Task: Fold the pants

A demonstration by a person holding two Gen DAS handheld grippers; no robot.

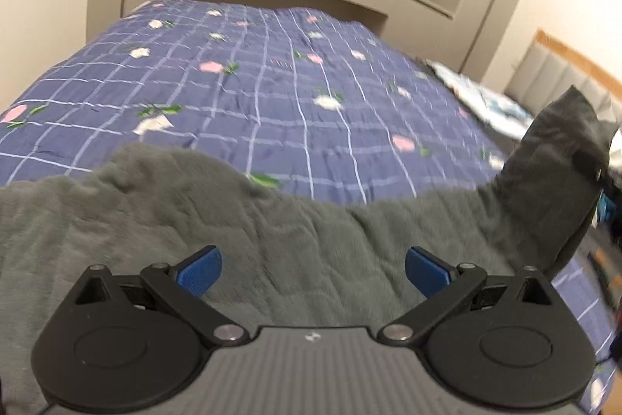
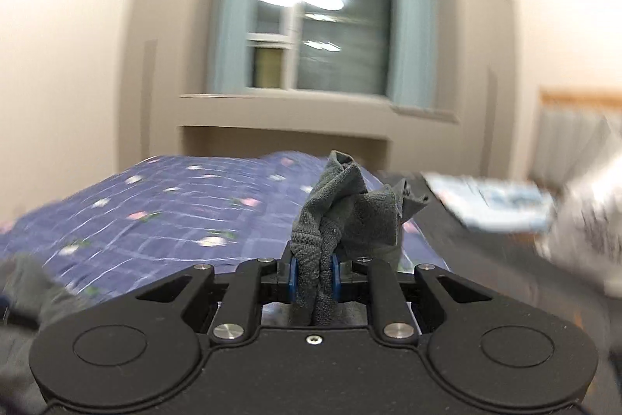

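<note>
A: Left gripper [image 1: 313,273] — fingers spread wide, nothing between them, poised over the grey pants [image 1: 248,232] spread across the near edge of the bed [image 1: 272,84].

B: Right gripper [image 2: 314,277] — fingers narrow, clamped on a bunched fold of the pants [image 2: 342,205], lifted above the bed [image 2: 175,205]. Right view blurred.

A: Patterned bedding [image 1: 486,100] toward the right edge.
</note>
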